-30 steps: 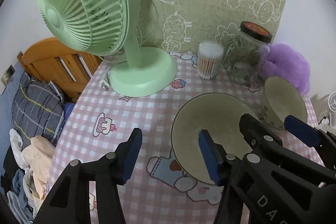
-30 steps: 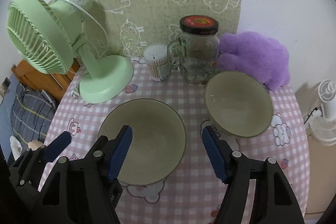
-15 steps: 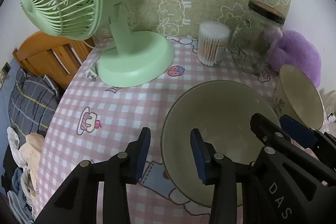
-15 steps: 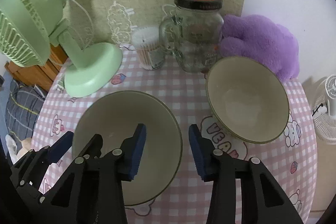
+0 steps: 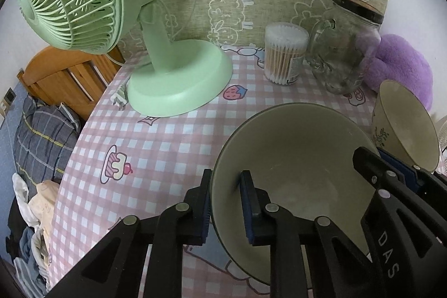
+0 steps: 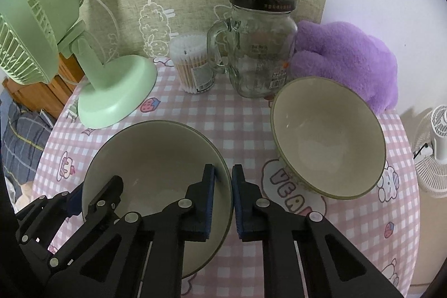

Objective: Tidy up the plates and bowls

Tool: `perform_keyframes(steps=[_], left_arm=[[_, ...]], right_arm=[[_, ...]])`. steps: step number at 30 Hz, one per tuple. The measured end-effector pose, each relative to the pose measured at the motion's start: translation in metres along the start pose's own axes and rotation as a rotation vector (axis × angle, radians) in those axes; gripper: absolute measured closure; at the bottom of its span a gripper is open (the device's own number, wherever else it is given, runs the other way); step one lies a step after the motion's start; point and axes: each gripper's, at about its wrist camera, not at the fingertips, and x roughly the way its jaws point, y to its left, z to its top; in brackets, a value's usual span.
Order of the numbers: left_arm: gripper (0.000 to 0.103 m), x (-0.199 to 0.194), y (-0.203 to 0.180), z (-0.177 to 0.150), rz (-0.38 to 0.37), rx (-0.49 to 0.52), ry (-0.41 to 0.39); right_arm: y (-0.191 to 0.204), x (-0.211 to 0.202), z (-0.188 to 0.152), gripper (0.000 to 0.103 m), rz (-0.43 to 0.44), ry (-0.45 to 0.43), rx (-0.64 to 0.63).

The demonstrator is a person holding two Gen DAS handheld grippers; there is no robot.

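Observation:
A wide olive-rimmed bowl (image 5: 293,172) (image 6: 156,158) sits on the pink checked tablecloth (image 5: 156,147). My left gripper (image 5: 226,200) is closing its jaws tight on the bowl's left rim, one blue pad inside the wall and one outside. My right gripper (image 6: 225,194) is closing the same way on the bowl's right rim, with the wall pinched between its pads. Each gripper shows in the other's view, the right gripper (image 5: 391,175) and the left gripper (image 6: 69,203). A second, deeper bowl (image 6: 329,138) (image 5: 405,124) stands apart to the right.
At the back stand a green desk fan (image 5: 178,80), a tub of cotton swabs (image 5: 283,55), a glass jar with a black lid (image 6: 259,46) and a purple plush (image 6: 349,60). The table edge falls off at left above a bed with clothes (image 5: 42,136).
Both grippers came down to the wide bowl and their jaws went from wide apart to shut on opposite sides of its rim. The bowl looks larger in both views.

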Motion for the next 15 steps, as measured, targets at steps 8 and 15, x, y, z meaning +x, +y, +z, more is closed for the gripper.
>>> perform_keyframes(steps=[8, 15], left_arm=[[0.086, -0.002, 0.001, -0.003, 0.006, 0.019, 0.029], [0.086, -0.013, 0.001, -0.007, 0.004, 0.02, 0.031]], right_arm=[[0.001, -0.004, -0.002, 0.088, 0.005, 0.005, -0.012], [0.0, -0.013, -0.007, 0.088, 0.007, 0.007, -0.009]])
